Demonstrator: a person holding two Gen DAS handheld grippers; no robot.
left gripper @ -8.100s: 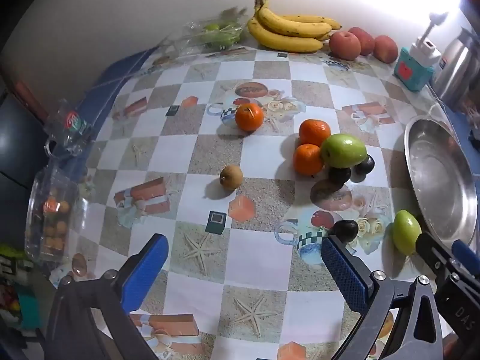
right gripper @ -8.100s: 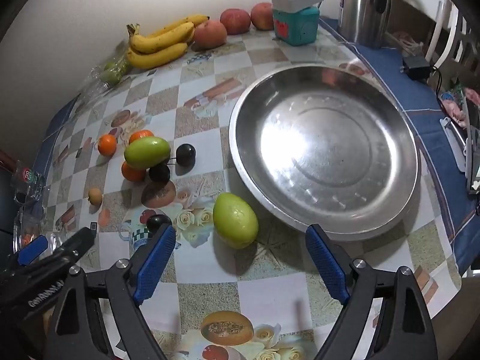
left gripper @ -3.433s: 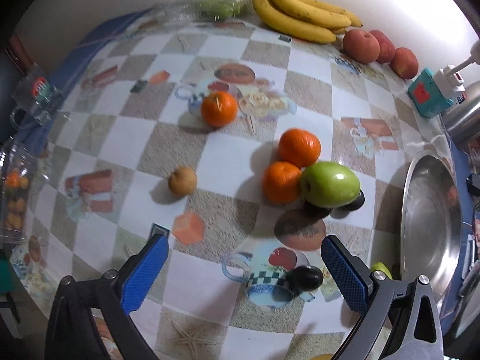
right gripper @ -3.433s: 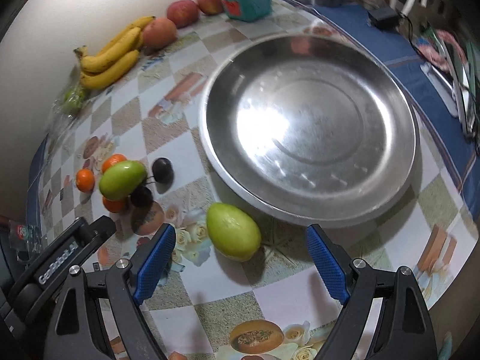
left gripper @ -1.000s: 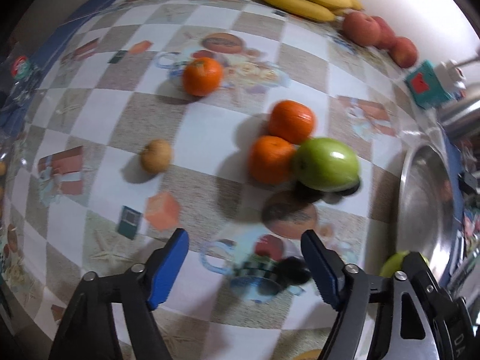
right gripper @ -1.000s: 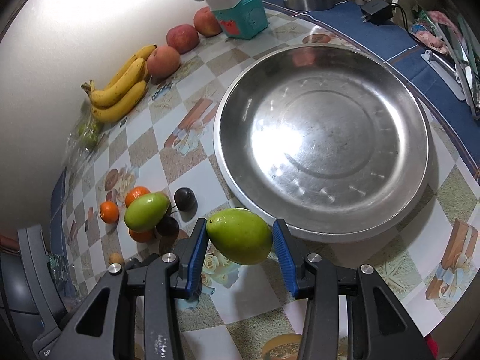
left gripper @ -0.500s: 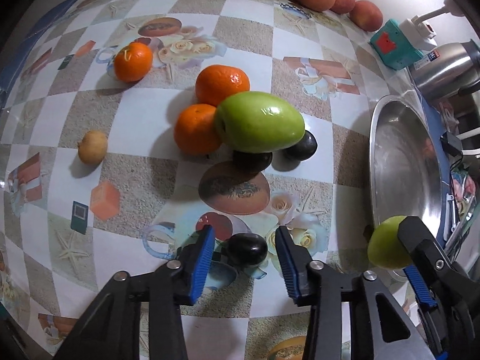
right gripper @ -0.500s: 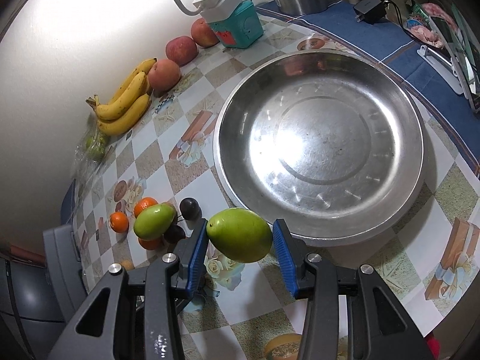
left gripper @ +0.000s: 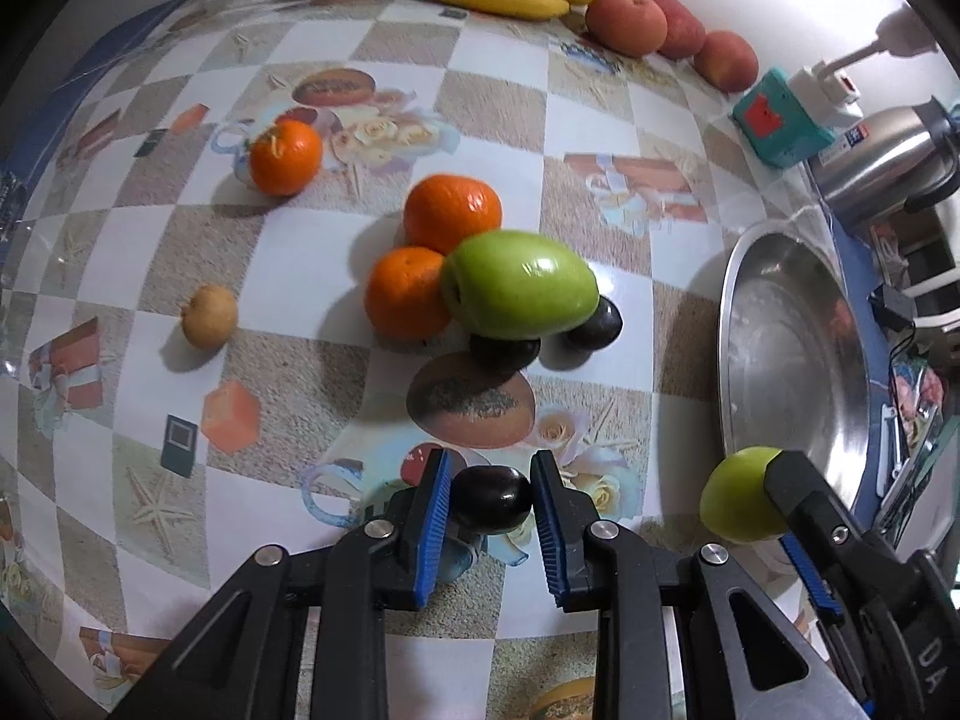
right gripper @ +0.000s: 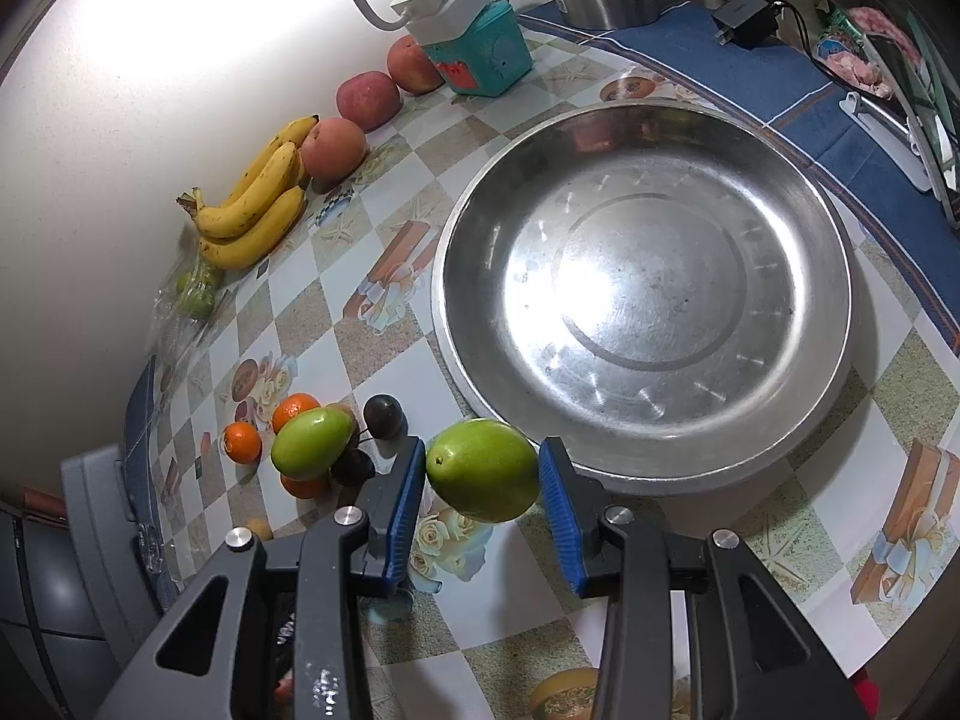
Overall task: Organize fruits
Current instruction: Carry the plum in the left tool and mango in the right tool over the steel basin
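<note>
A: Right wrist view, lower centre: right gripper [right gripper: 483, 471] closed onto the green mango [right gripper: 483, 469], blue pads [right gripper: 401, 504] against both ends of it. Fruit looks lifted off the cloth, just short of the steel tray [right gripper: 780, 438].

B: Which way does the tray lie from the mango?

A: Ahead and to the right of frame; its near rim sits just beyond the right pad. Tray holds nothing. Mango's long axis runs left to right, across the jaws.

B: And the left side?

A: Left wrist view, bottom centre: left gripper [left gripper: 489, 498] narrowed around a dark plum [left gripper: 491, 499], pads touching or nearly touching its sides. I judge it gripped; whether it is off the tablecloth [left gripper: 180, 252] I cannot tell.

B: Tray from there?

A: At the right edge of that frame, well apart from the plum, with the right gripper and its mango in between. So the right hand is the nearer one; my guess is the mango goes in first, with a short carry forward and right over the rim.

B: What is left on the cloth?

A: Mid-frame cluster: second green mango [left gripper: 521, 285] resting on two oranges [left gripper: 408, 294] and two more dark plums [left gripper: 594, 324]; a lone orange [left gripper: 285, 157] upper left, a small brown fruit [left gripper: 210, 317] at left.
</note>
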